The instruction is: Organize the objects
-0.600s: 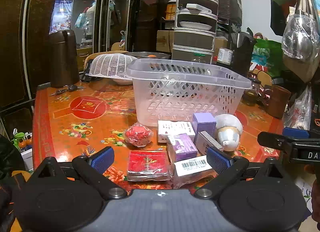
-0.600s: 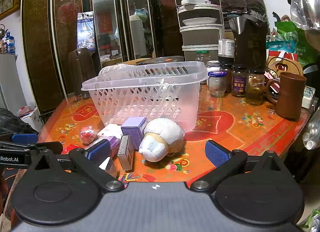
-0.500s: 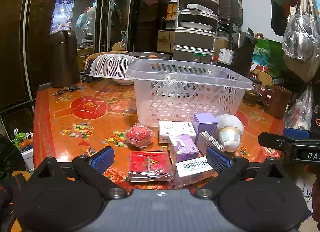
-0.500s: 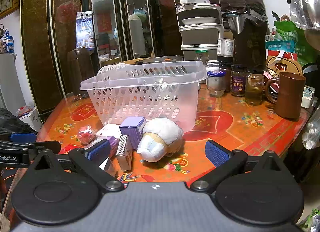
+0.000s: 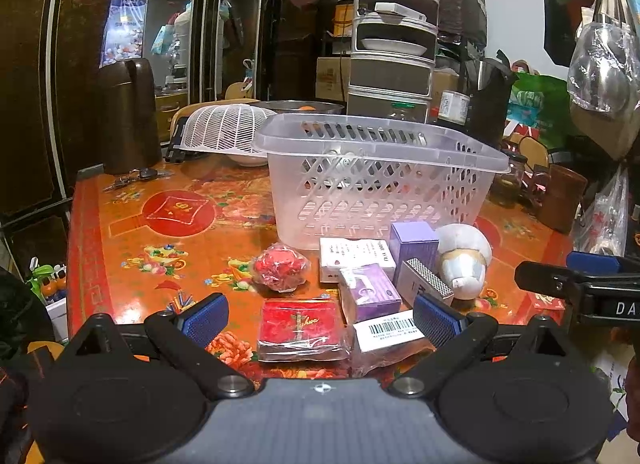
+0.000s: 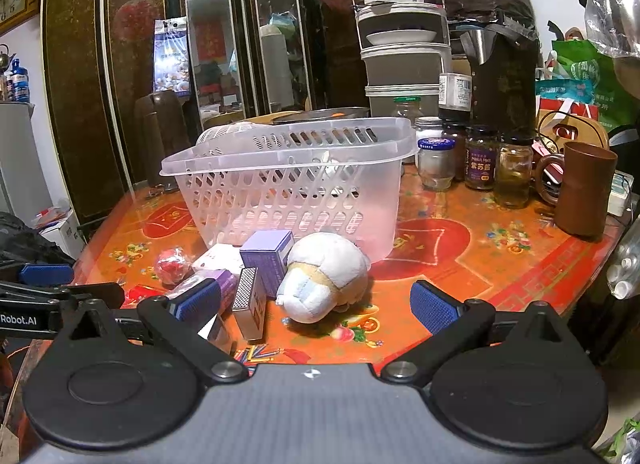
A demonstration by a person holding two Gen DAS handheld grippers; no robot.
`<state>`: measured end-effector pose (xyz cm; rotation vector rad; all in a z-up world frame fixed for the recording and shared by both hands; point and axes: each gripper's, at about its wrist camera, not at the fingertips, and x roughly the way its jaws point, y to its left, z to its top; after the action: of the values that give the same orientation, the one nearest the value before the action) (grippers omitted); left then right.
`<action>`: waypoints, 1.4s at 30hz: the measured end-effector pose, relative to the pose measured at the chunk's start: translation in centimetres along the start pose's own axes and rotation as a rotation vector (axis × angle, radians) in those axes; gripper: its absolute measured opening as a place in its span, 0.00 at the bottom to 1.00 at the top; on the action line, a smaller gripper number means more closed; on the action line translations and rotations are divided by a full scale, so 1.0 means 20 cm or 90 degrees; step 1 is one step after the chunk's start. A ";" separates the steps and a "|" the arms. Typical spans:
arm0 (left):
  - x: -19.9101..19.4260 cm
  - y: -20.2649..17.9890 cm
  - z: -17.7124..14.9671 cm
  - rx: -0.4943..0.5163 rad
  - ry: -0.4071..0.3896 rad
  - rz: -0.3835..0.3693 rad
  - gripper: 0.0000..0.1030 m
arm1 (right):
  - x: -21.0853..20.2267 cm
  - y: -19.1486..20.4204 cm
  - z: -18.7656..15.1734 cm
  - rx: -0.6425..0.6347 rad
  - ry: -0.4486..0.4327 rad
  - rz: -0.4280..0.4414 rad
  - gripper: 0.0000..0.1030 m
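Left wrist view: the red foil-wrapped flat packet (image 5: pixel 301 329) overlaps the clear bag with a barcode label (image 5: pixel 390 334) at the edge of the orange patterned table (image 5: pixel 160 248); a careless pinch risks dragging both off. The left gripper (image 5: pixel 320 320) stands wide open, holding nothing. Right wrist view: the white plush toy (image 6: pixel 324 278) leans near the upright grey matchbox (image 6: pixel 248 296), which could topple. The right gripper (image 6: pixel 316 306) gapes wide, empty, before the clear plastic lattice basket (image 6: pixel 288 188).

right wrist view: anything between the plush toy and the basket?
Nothing. In the right wrist view the plush toy lies just in front of the basket wall, only bare table between; the purple box stands beside it.
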<state>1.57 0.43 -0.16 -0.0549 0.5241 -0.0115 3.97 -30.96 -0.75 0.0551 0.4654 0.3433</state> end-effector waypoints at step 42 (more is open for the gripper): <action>0.00 -0.07 -0.01 0.014 0.009 -0.008 0.97 | 0.00 -0.03 -0.02 0.010 0.011 0.038 1.00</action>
<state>1.55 -1.02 -0.26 -0.0363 0.5372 -0.0306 3.89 -31.63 -1.20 0.0817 0.4844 0.3986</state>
